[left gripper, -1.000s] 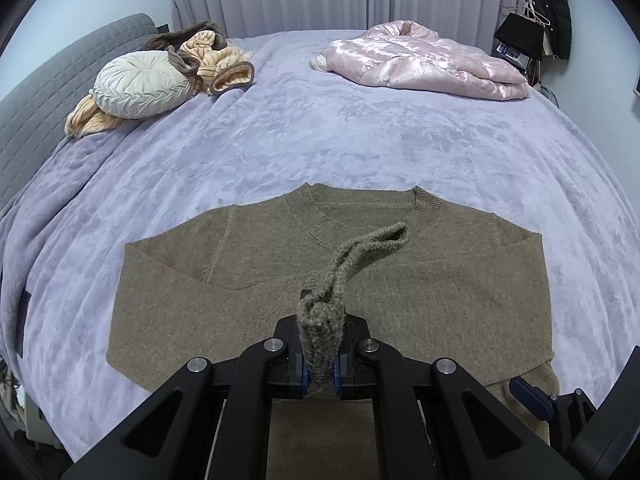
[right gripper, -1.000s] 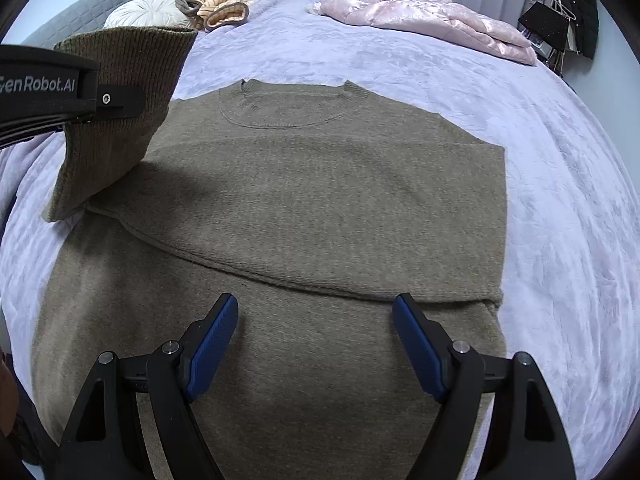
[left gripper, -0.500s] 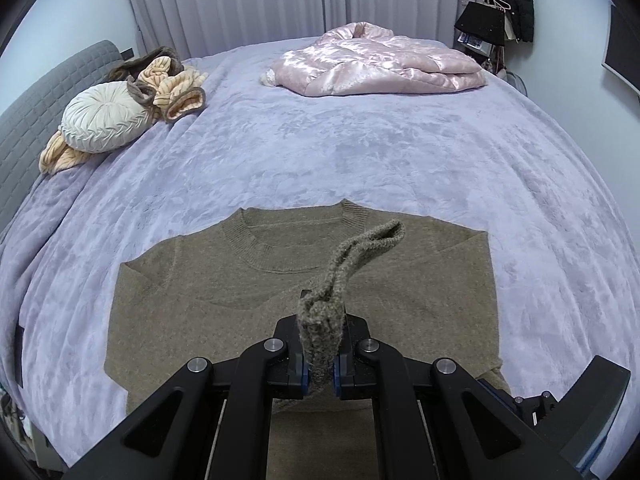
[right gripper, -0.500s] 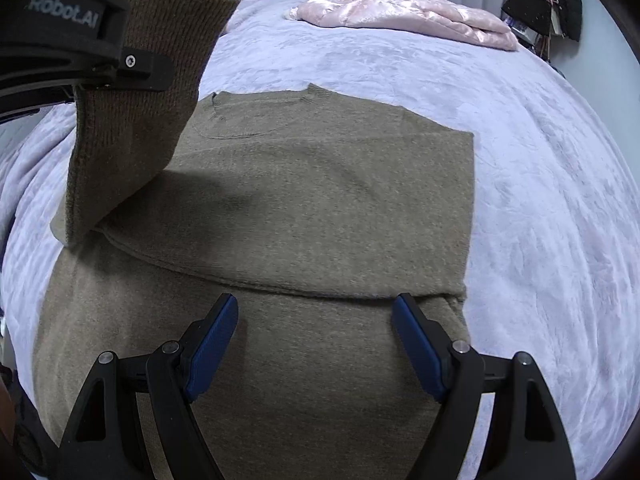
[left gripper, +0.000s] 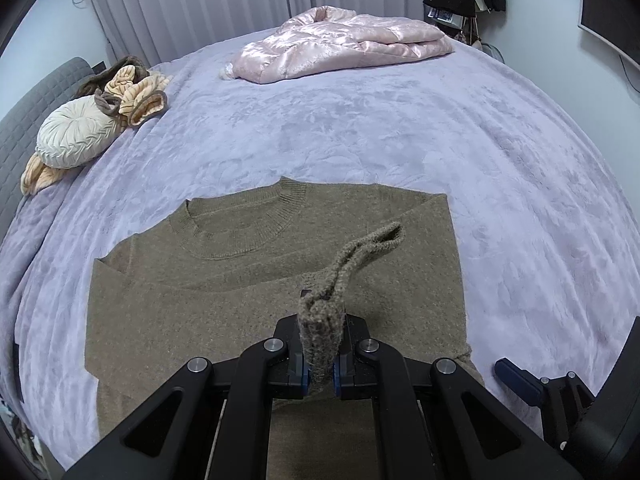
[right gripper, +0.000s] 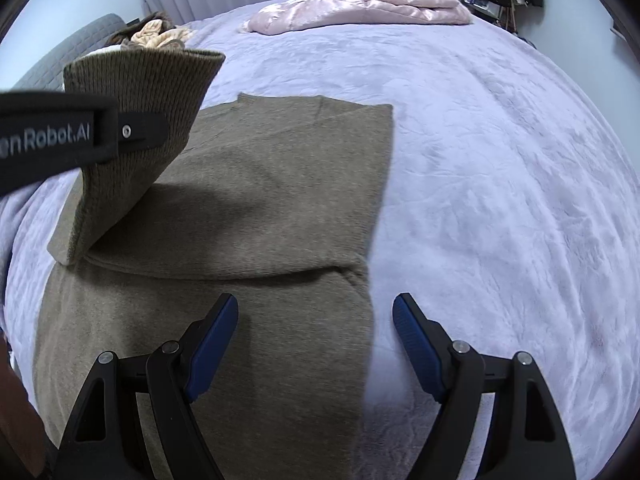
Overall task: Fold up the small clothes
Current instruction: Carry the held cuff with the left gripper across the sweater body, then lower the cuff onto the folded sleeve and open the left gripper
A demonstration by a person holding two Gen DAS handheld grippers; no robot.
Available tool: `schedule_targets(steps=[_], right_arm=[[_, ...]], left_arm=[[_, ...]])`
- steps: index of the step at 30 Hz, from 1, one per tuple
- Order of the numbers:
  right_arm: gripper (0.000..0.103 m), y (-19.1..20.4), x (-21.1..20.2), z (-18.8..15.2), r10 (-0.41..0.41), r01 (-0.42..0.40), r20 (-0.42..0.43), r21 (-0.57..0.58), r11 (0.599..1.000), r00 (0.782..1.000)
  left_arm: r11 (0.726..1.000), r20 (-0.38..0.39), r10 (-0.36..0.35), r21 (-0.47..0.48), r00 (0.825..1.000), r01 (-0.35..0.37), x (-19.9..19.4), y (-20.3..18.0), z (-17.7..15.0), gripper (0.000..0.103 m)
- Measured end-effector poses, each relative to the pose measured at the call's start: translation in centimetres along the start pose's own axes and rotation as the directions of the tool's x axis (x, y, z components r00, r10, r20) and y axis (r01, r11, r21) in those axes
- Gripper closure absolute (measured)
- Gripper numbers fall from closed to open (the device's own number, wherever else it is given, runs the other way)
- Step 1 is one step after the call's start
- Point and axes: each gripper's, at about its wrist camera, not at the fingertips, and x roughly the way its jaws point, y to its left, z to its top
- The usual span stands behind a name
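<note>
The lavender bed cover (left gripper: 360, 128) fills both views, a broad soft surface for folding, with a pink puffer jacket (left gripper: 344, 48) lying at twelve o'clock, well apart from the work, and a round cream cushion (left gripper: 74, 136) at ten o'clock against a grey headboard (left gripper: 24, 120). The brown sweater (left gripper: 256, 280) lies flat near the bed's six o'clock edge, neckline toward twelve, its right side already folded inward so that edge runs straight. The left gripper (left gripper: 320, 360) is clenched on the ribbed sleeve cuff (left gripper: 320, 332), held raised off the body so the sleeve can be carried across, probably to lay it over the chest. The right gripper (right gripper: 316, 344) hangs released, jaws wide and empty, over the sweater's right edge at about six o'clock, seemingly waiting. Compared with a second ago, both views have slid toward three o'clock: the sweater sits further left in frame, and the lifted sleeve has travelled further over the body.
</note>
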Motion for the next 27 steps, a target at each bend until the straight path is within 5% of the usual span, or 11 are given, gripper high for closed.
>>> schedule_targets(steps=[12, 20, 21, 22, 23, 24, 27], right_arm=[[0.020, -3.1, -0.6, -1.2, 0.010, -0.010, 0.007, 0.059, 0.998, 1.000], [0.020, -4.3, -1.4, -2.3, 0.000, 0.000, 0.006, 0.075, 0.997, 1.000], [0.020, -4.3, -1.6, -2.5, -0.003, 0.003, 0.006, 0.076, 0.997, 1.000], [0.020, -4.4, -1.6, -2.5, -0.006, 0.006, 0.007, 0.077, 0.997, 1.000], [0.020, -4.5, -1.8, -2.6, -0.009, 0.008, 0.008, 0.077, 0.997, 1.000], [0.020, -4.7, -2.0, -2.8, -0.009, 0.009, 0.009, 0.079, 0.997, 1.000], [0.020, -4.8, -2.3, -3.0, -0.013, 0.012, 0.011, 0.081, 0.997, 1.000]], left_arm=[[0.995, -0.059, -0.087, 0.034, 0.994, 0.090, 1.8, -2.6, -1.3, 0.094], [0.968, -0.204, -0.249, -0.047, 0.947, 0.245, 5.1, -1.6, -2.7, 0.093], [0.965, -0.216, -0.263, -0.049, 0.940, 0.259, 5.3, -1.6, -2.9, 0.088], [0.954, -0.219, -0.299, -0.058, 0.929, 0.293, 5.3, -1.4, -3.0, 0.064], [0.940, -0.216, -0.342, -0.075, 0.915, 0.334, 5.2, -1.2, -3.1, 0.020], [0.929, -0.195, -0.371, -0.099, 0.908, 0.358, 4.9, -0.8, -3.3, 0.005], [0.936, -0.102, -0.348, -0.093, 0.932, 0.339, 3.1, -0.1, -3.4, 0.002]])
